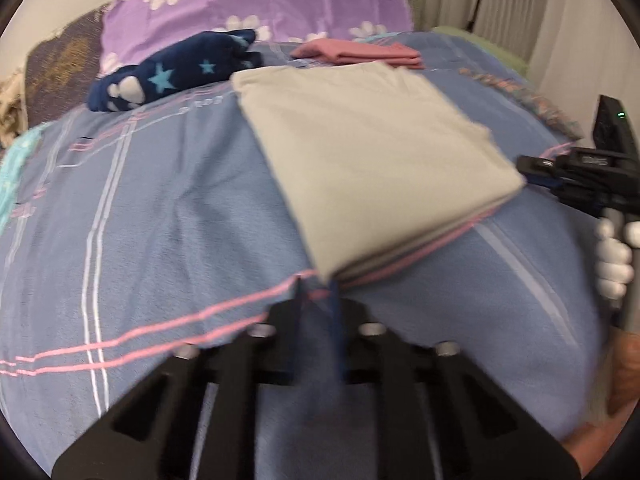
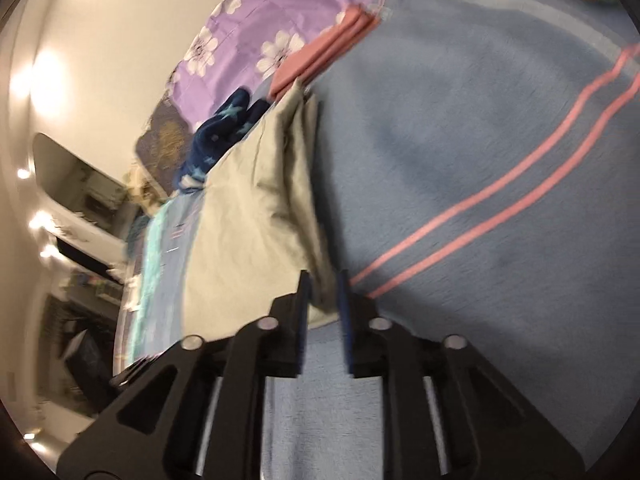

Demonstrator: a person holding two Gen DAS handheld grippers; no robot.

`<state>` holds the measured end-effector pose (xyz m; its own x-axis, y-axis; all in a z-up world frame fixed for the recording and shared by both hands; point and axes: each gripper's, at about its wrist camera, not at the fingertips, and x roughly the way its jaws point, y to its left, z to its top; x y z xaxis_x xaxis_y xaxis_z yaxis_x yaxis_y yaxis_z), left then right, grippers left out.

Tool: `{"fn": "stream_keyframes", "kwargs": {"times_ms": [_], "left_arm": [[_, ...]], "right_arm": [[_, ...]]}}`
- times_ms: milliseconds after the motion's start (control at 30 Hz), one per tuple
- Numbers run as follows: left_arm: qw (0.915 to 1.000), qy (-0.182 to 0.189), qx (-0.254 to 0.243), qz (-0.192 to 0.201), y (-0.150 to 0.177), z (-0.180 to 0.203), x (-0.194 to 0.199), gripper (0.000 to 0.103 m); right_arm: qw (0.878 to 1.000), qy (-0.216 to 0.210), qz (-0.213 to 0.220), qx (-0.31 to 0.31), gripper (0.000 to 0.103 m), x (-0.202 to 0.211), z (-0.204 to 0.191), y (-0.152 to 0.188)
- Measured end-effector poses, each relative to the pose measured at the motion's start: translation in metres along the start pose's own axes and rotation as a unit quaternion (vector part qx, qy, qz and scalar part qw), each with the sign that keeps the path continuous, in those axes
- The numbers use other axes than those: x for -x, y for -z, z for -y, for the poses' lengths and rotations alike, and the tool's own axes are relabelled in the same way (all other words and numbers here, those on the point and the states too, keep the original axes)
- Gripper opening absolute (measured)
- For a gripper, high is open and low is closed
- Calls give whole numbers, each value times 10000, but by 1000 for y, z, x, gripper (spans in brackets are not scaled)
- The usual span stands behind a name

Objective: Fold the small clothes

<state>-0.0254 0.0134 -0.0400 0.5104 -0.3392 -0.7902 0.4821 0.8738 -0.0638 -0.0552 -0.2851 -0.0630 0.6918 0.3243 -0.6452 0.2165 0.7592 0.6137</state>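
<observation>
A folded beige garment (image 1: 368,160) lies on the blue bedspread (image 1: 160,220). My left gripper (image 1: 318,292) is at its near corner, fingers slightly apart with only bedspread between them, just touching the corner. In the right wrist view my right gripper (image 2: 323,292) has the garment's (image 2: 248,216) corner edge between its fingers, which stand narrowly apart around the cloth. The right gripper also shows in the left wrist view (image 1: 532,166) at the garment's right corner, held by a gloved hand (image 1: 612,256).
A folded pink garment (image 1: 360,53) and a navy star-print garment (image 1: 176,70) lie at the back by a purple floral pillow (image 1: 256,4). Curtains (image 1: 520,8) hang at the right. The bed's right edge is near the right gripper.
</observation>
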Motion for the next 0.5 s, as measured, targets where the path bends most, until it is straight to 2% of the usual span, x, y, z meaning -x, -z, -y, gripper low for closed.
{"fn": "stream_keyframes", "kwargs": {"times_ms": [100,200,267,333,367,400,500], "left_arm": [[9980,539,0,326,-13,5,18,6],[9966,568,-201,562,-32,13,14,6],[9973,555,-252,415,-39,15,-7,7],[9992,250,-240,-203,-35,14,-45,11],[9990,228,-244,-283,-28,14,-58,11],[9993,266,-234,-80,-24,14,-55,12],[9988,447,-136,-131,-24,12,-53,15]], "right_arm": [[9974,-44,202,690,19,6,-28,-4],[9909,-254,151,1311,19,-7,-57,-5],[9886,-180,29,1497,19,-24,-66,-6],[9898,305,-276,1365,17,-48,-57,-4],[9894,456,-367,1330,11,-55,-51,-3],[9882,544,-401,1375,5,-61,-42,3],[9874,472,-397,1460,5,-59,-42,7]]}}
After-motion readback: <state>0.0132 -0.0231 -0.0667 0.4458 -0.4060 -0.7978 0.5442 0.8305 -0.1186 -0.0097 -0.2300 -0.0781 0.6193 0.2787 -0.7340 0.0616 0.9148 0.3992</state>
